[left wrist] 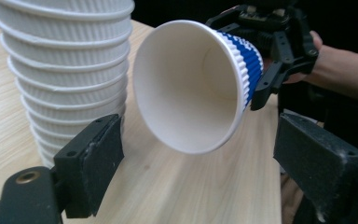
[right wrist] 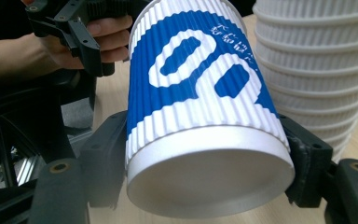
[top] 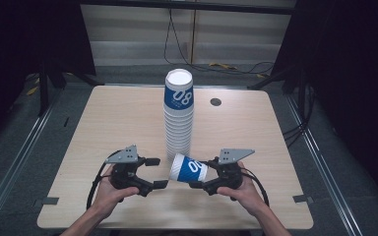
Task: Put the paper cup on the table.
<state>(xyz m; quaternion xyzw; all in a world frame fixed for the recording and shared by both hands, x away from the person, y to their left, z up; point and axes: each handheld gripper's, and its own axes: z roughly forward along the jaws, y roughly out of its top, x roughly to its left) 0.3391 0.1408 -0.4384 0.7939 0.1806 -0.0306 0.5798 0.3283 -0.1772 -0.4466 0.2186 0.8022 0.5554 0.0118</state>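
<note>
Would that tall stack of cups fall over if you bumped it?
Probably. The stack is tall and narrow, standing free on the table, so a nudge up high could tip it. Paper cups are likely light, so it might slide too.

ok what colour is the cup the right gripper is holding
The cup is ribbed white with a blue band bearing white figures; the right gripper view shows it best.
</note>
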